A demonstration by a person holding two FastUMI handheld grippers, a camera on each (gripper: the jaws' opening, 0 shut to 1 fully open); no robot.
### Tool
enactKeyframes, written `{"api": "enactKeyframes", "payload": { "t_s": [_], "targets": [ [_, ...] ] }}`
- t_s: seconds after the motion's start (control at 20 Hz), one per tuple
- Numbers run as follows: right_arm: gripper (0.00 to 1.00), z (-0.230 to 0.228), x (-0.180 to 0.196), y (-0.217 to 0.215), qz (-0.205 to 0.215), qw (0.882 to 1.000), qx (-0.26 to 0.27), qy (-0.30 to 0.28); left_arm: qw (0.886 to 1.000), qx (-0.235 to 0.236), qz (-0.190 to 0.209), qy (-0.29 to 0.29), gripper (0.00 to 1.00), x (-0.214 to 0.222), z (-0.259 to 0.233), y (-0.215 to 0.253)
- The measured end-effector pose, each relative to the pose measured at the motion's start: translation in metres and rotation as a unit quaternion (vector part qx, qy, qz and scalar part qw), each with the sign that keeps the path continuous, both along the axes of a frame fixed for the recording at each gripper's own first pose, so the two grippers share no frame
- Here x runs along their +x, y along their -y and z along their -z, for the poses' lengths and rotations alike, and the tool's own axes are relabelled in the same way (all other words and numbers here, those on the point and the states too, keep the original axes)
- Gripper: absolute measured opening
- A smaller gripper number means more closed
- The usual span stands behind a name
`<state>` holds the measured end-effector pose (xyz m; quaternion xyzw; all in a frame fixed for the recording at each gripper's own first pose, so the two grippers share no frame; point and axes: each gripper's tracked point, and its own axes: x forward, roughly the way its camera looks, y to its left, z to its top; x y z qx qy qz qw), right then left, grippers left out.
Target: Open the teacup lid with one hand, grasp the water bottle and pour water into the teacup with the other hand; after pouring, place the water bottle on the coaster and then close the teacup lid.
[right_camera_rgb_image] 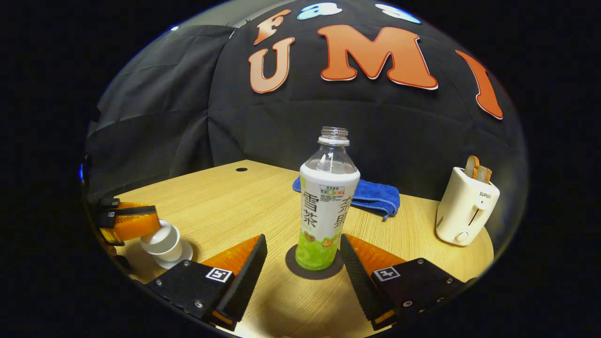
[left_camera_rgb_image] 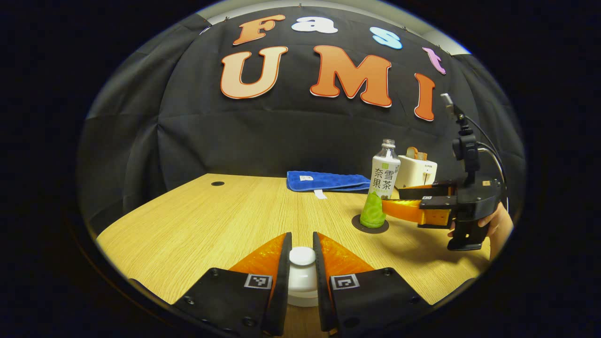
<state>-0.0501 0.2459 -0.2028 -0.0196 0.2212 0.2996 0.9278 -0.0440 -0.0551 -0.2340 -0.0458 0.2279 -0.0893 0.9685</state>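
Between the fingers of my left gripper [left_camera_rgb_image: 302, 256] is the round white knob of the teacup lid [left_camera_rgb_image: 302, 257]; both fingers press on it. The white teacup [right_camera_rgb_image: 162, 240] stands on a small saucer [right_camera_rgb_image: 184, 256] at the table's near left, with the left gripper [right_camera_rgb_image: 129, 224] over it. An uncapped water bottle [right_camera_rgb_image: 327, 206] with a white label and green base stands upright on a dark round coaster [right_camera_rgb_image: 296, 270]. My right gripper [right_camera_rgb_image: 303, 240] is open, one finger on each side of the bottle with gaps. From the left gripper view, the right gripper [left_camera_rgb_image: 394, 199], held by a hand [left_camera_rgb_image: 495, 224], flanks the bottle [left_camera_rgb_image: 385, 180].
A folded blue cloth [right_camera_rgb_image: 373, 196] lies behind the bottle near the wall. A white toaster [right_camera_rgb_image: 465, 209] with bread slices in it stands at the back right. The wooden table [left_camera_rgb_image: 202, 220] has a small cable hole [left_camera_rgb_image: 217, 183] at its far left.
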Motion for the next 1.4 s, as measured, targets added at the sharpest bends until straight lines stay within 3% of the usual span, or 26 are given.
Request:
{"api": "enactKeyframes", "payload": {
  "t_s": [0.25, 0.75, 0.95, 1.0, 1.15, 1.35, 1.4],
  "targets": [
    [0.94, -0.019, -0.021, 0.014, -0.006, 1.000, -0.004, 0.031, 0.999, 0.038, 0.015, -0.003, 0.30, -0.001, 0.007, 0.006],
    [0.94, -0.042, -0.030, 0.050, 0.030, 0.998, 0.014, 0.053, 0.998, 0.050, 0.027, -0.012, 0.33, -0.005, 0.011, 0.009],
    [0.94, -0.049, -0.031, 0.064, 0.046, 0.997, 0.016, 0.064, 0.998, 0.052, 0.023, -0.008, 0.48, -0.005, 0.005, 0.008],
    [0.95, -0.051, -0.033, 0.067, 0.048, 0.997, 0.018, 0.064, 0.998, 0.052, 0.023, -0.001, 0.58, -0.004, -0.001, 0.007],
    [0.95, -0.059, -0.037, 0.076, 0.061, 0.995, 0.031, 0.068, 0.998, 0.058, 0.009, 0.032, 0.66, 0.001, -0.024, -0.001],
    [0.99, -0.085, -0.039, 0.096, 0.100, 0.990, 0.053, 0.089, 0.995, 0.051, -0.005, 0.084, 0.91, 0.009, -0.074, -0.006],
    [0.95, -0.094, -0.040, 0.101, 0.112, 0.987, 0.059, 0.095, 0.993, 0.053, -0.008, 0.102, 0.99, 0.012, -0.092, -0.007]
  ]
}}
